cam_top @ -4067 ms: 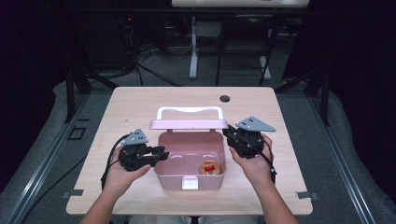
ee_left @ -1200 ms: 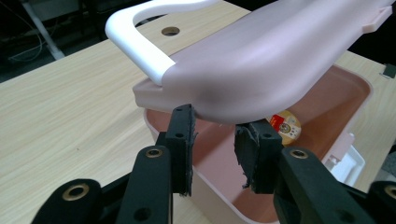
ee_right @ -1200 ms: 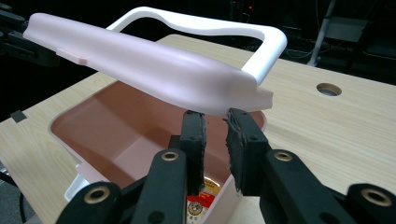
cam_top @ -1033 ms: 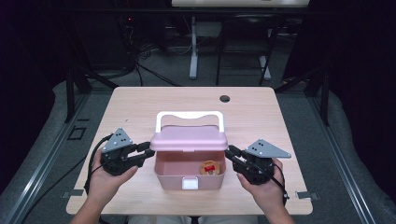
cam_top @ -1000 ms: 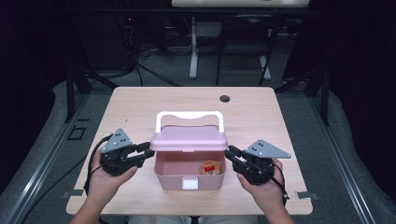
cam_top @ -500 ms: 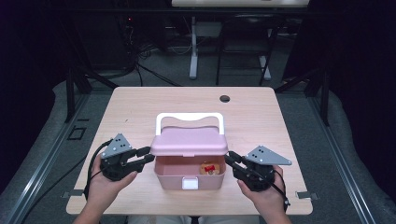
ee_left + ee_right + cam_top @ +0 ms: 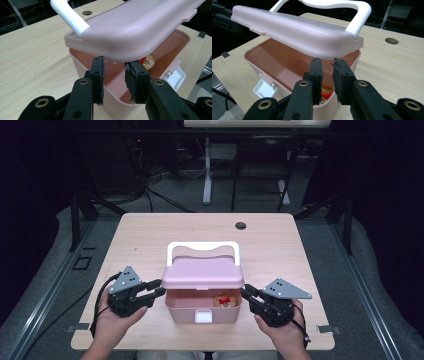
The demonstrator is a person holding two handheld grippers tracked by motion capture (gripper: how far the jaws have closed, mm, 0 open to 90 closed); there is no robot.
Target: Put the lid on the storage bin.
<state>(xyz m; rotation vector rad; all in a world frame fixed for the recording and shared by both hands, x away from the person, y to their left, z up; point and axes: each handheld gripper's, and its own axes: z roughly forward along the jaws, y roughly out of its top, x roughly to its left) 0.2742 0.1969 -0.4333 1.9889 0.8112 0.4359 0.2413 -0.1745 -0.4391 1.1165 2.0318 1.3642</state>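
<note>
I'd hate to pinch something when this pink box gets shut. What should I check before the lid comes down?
1. lid sits square over the pink box: ok.
2. small round item lies below the rim: ok.
3. white latch hangs clear at the front: ok.
4. left gripper clear of the gap under the lid: not ok, its tips reach beneath the lid's edge.
5. right gripper clear of that gap: not ok, likewise.
6. Jaw pads touching the lid: cannot tell.
</note>
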